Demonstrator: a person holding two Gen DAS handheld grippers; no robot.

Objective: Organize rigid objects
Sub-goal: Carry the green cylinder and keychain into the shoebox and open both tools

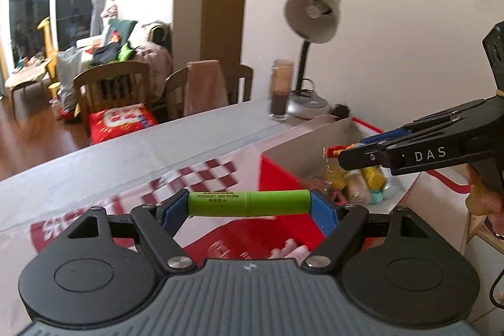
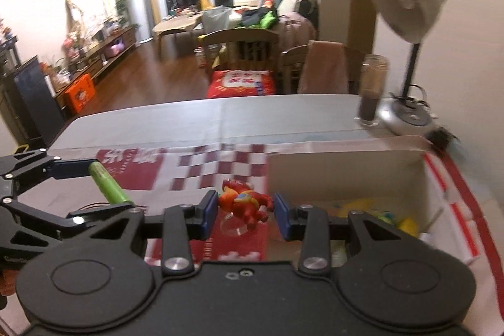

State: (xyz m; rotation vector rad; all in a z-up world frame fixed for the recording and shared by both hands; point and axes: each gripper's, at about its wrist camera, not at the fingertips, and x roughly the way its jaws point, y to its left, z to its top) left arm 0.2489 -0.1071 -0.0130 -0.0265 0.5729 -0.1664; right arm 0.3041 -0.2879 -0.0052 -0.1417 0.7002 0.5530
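Left wrist view shows the left gripper (image 1: 249, 203) with jaws wide, clamped endwise on a green lipstick tube (image 1: 249, 203) above the tabletop (image 1: 94, 166). Right gripper (image 2: 245, 208), jaws narrow, pinches a red toy figure (image 2: 244, 200) beside the open box (image 2: 346, 162).

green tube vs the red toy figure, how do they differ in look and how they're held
The green tube is a plain smooth cylinder with printed text; the red toy figure is a lumpy red and orange shape on a clear base.

The tube spans the left gripper end to end, jaws wide; the figure sits in the right gripper with jaws much narrower.

Both are small, rigid and held above the table near the open box.
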